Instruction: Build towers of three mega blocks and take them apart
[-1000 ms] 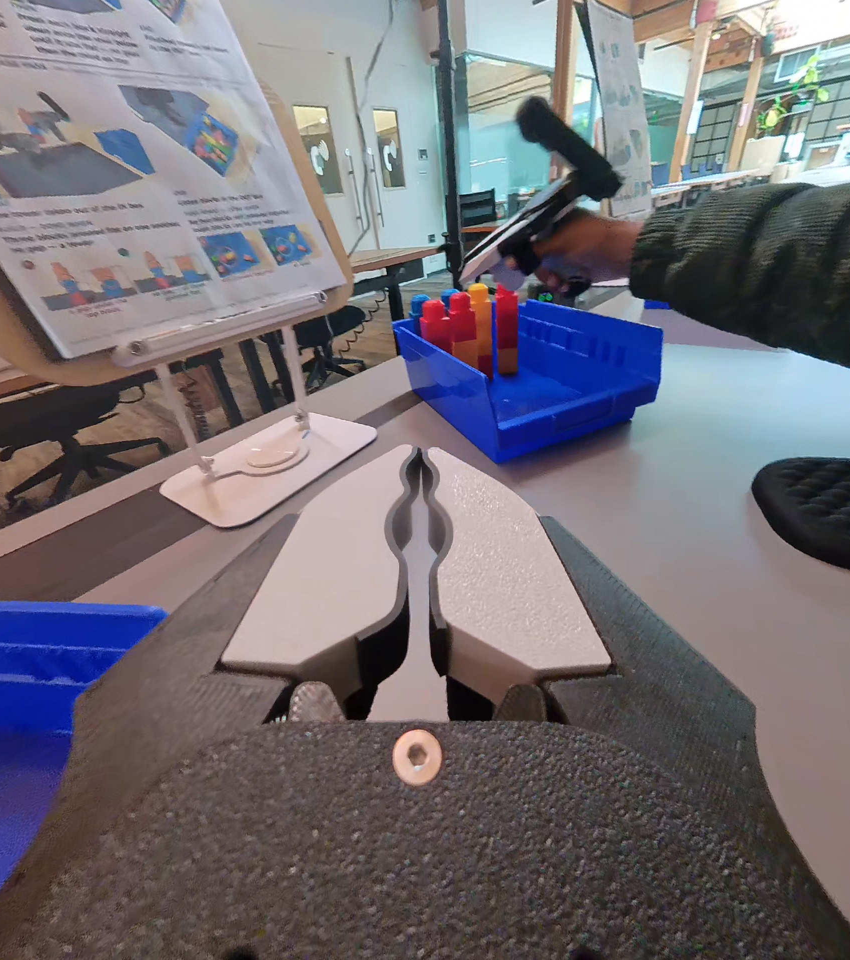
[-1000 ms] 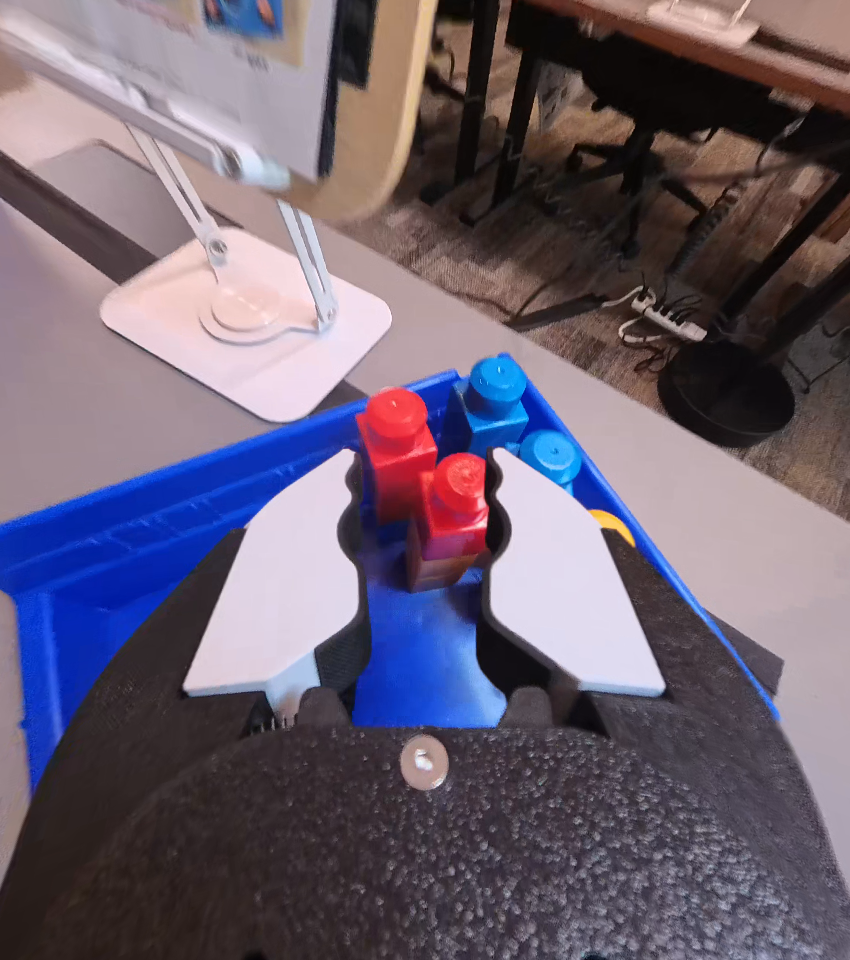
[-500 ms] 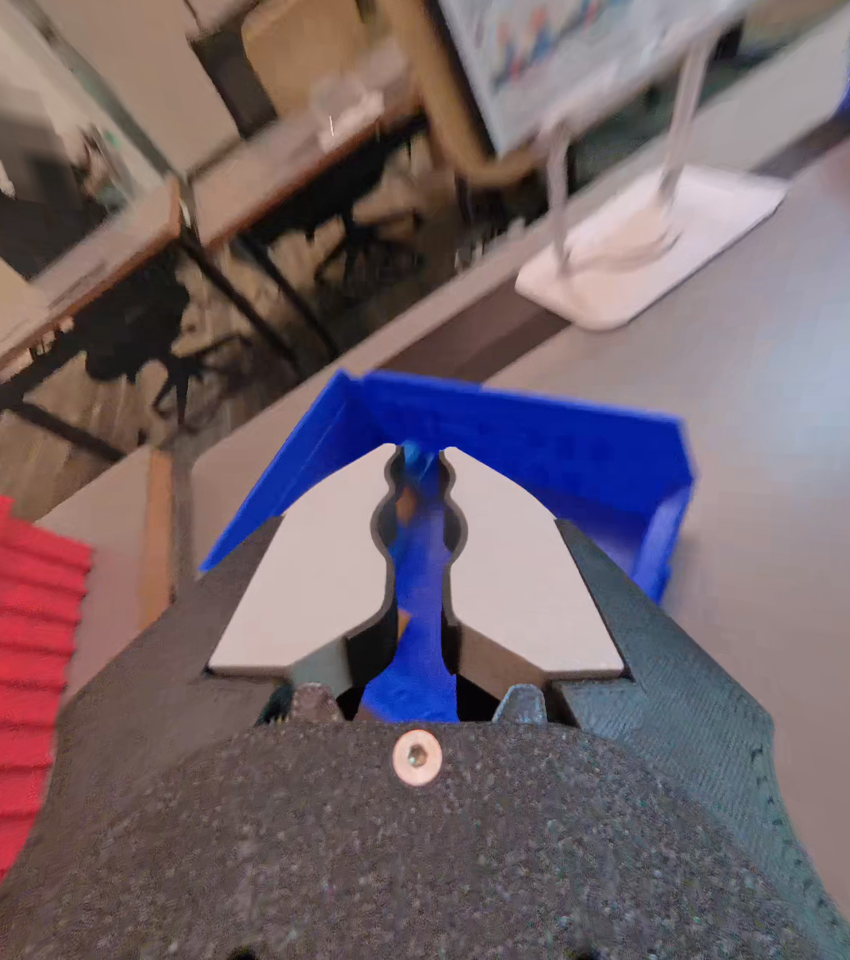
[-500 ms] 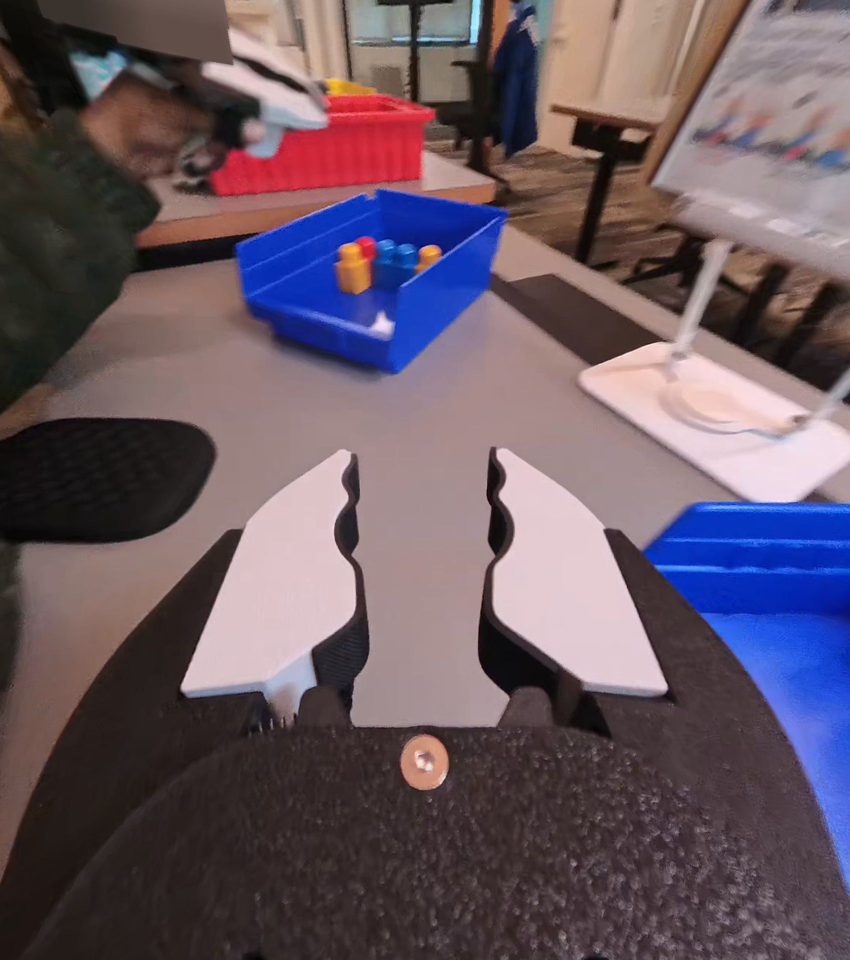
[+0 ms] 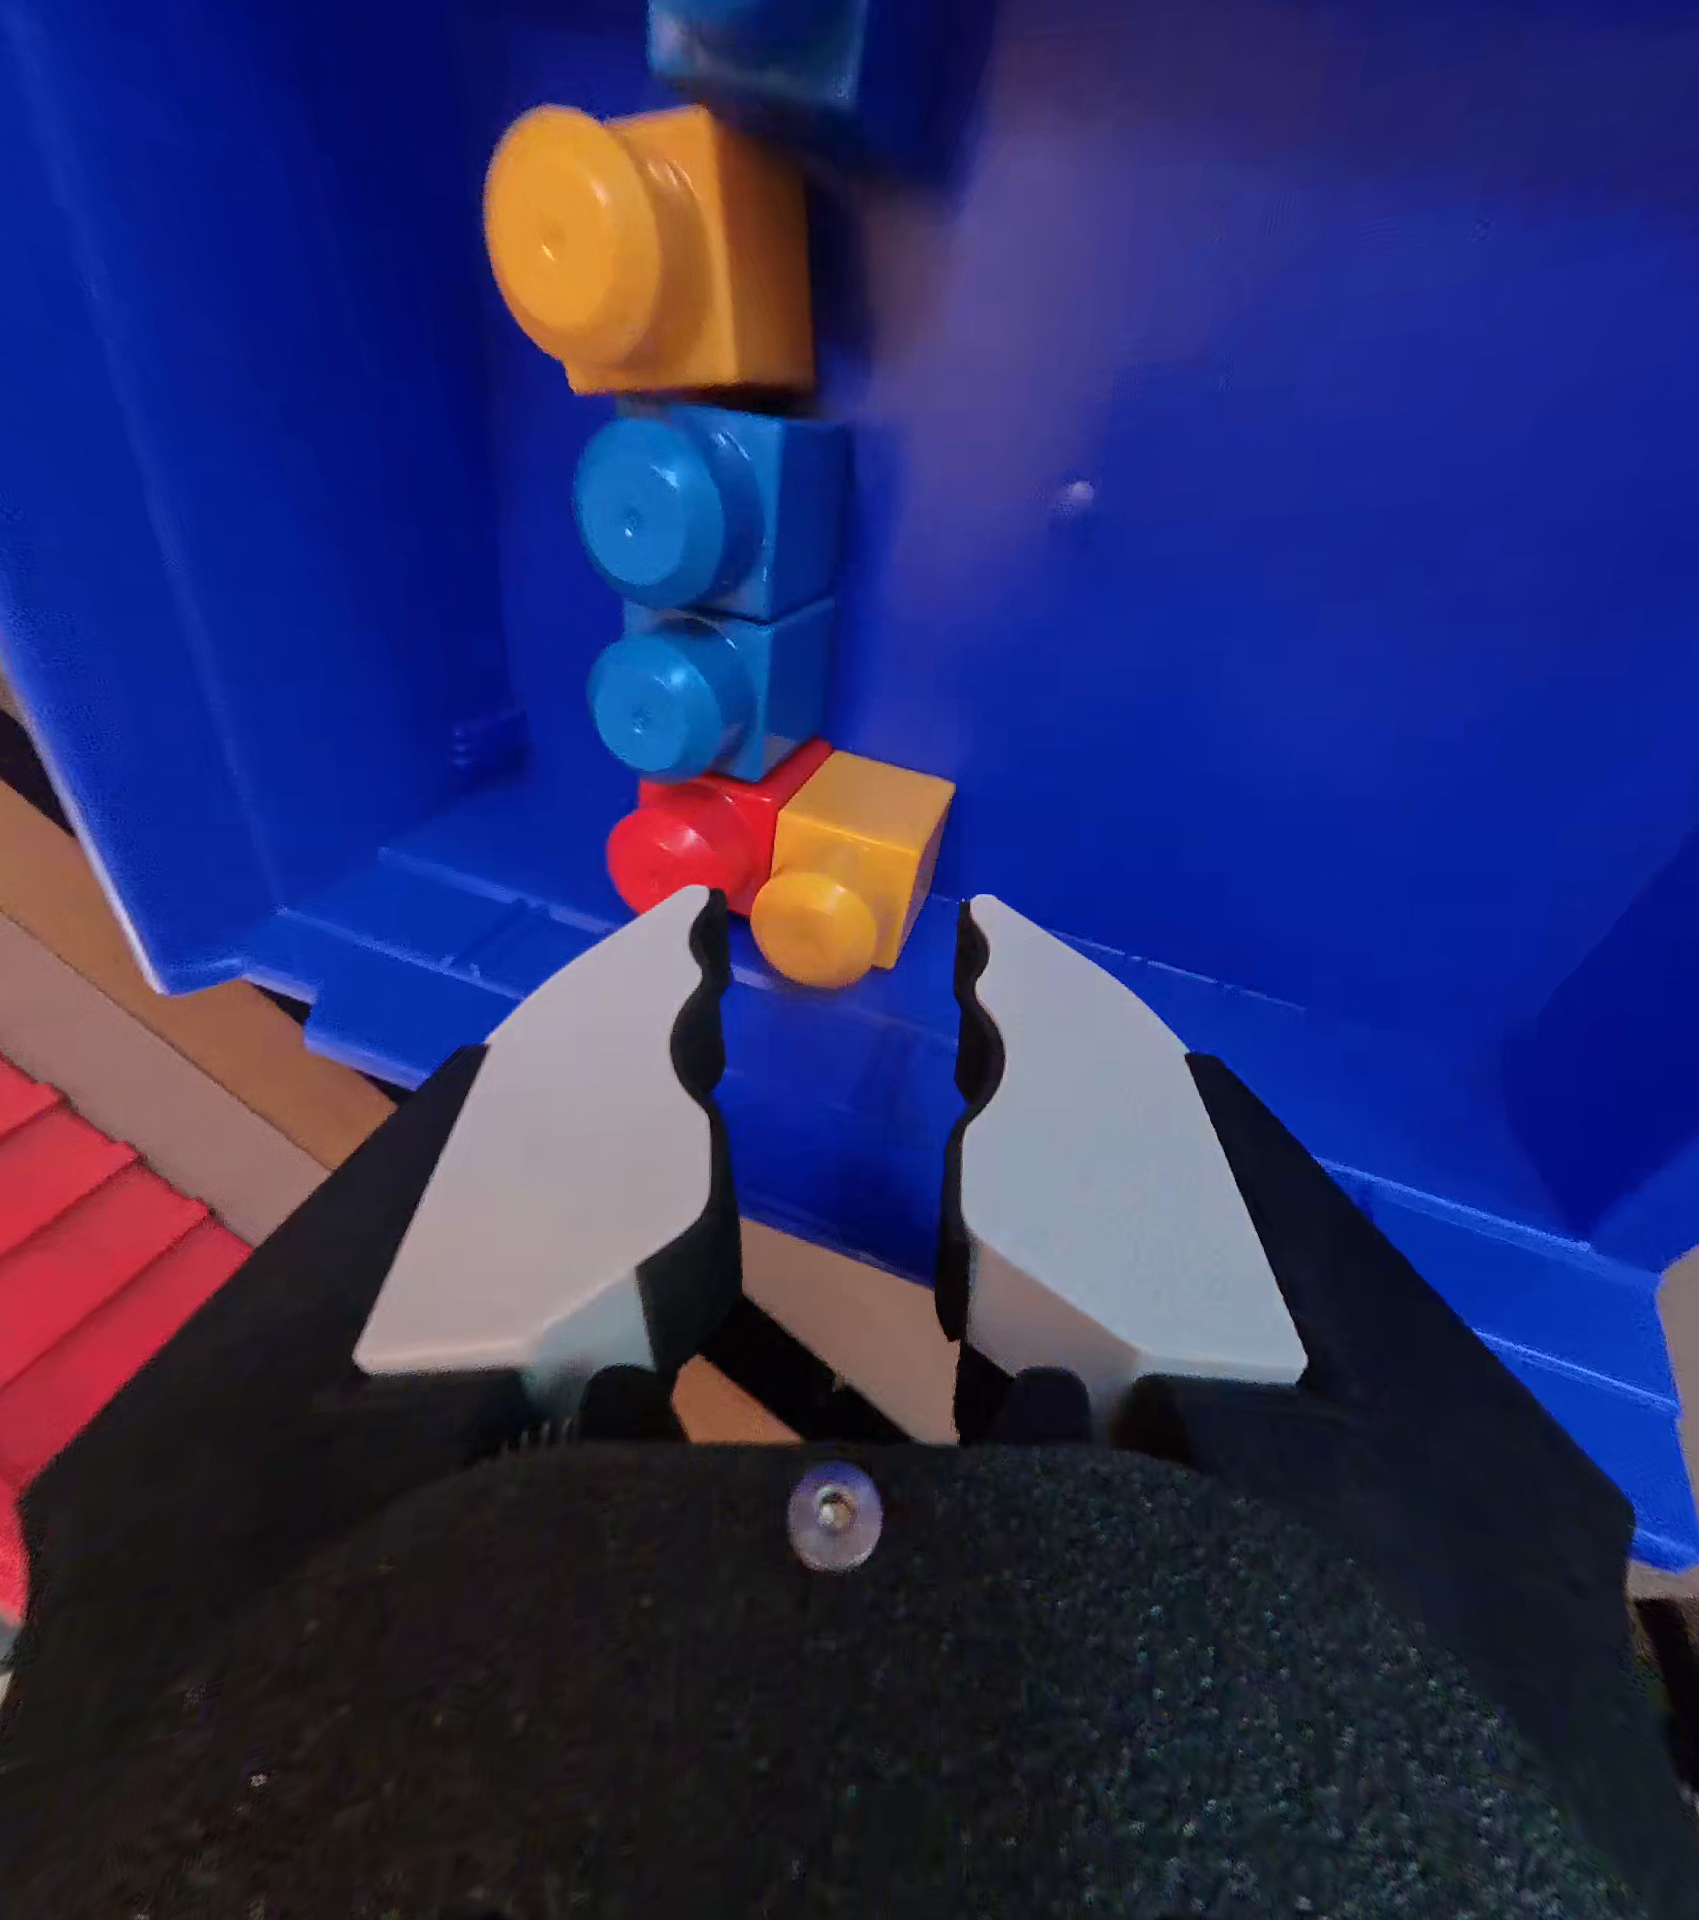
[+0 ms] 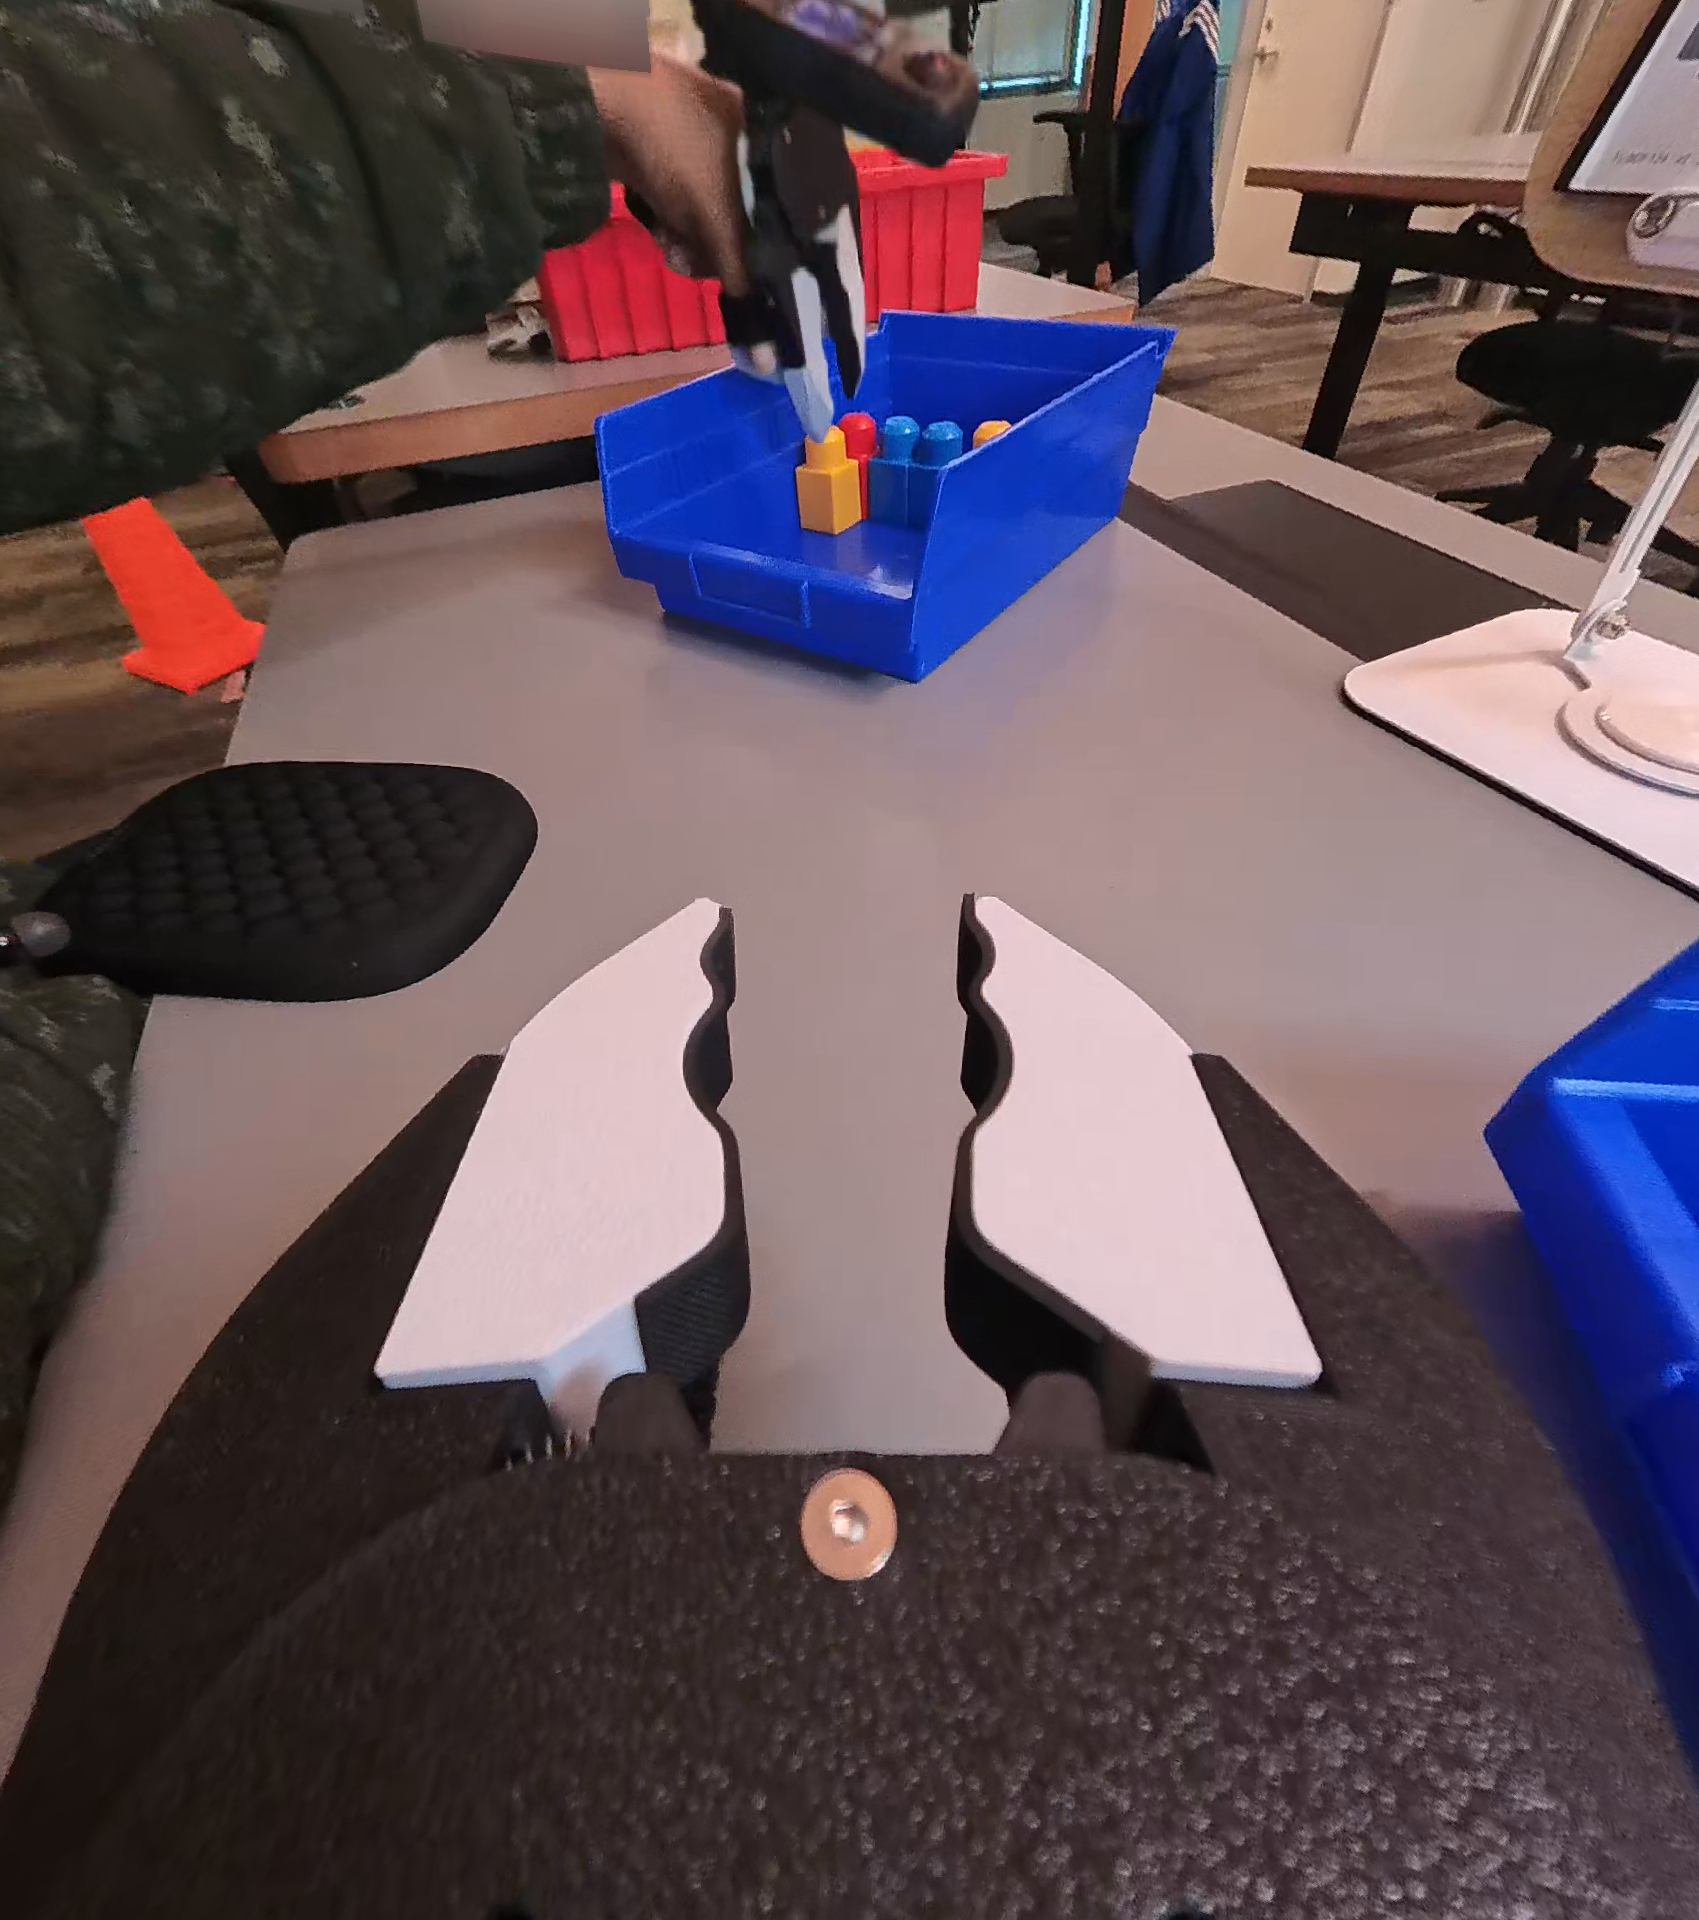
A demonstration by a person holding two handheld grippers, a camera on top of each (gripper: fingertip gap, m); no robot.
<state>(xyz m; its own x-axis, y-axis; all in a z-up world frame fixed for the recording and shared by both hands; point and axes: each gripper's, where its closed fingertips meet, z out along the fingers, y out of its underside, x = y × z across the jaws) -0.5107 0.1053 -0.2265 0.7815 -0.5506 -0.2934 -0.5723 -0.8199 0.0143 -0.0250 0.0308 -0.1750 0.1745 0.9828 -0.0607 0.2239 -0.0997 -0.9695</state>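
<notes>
Seen from above through the left gripper [image 5: 834,914]: jaws parted wide, empty, hovering over a small yellow block [image 5: 850,868] standing in a blue bin [image 5: 1344,520]. Single round stud on top, square body below. Pressed against it, a red block [image 5: 694,842]; beyond, in a row, two blue blocks [image 5: 699,597] and a larger-looking yellow block [image 5: 642,249], all upright, all single-stud, none stacked. A ribbed red bin [image 5: 14,1226] just outside to the left.

From the right gripper [image 6: 845,914]: jaws equally wide apart, holding nothing, low over a grey table [image 6: 824,748], well apart from the blocks. Second blue bin [image 6: 1676,1195] close at right; black textured pad [image 6: 294,873] at left; white stand base [image 6: 1551,717] at far right.
</notes>
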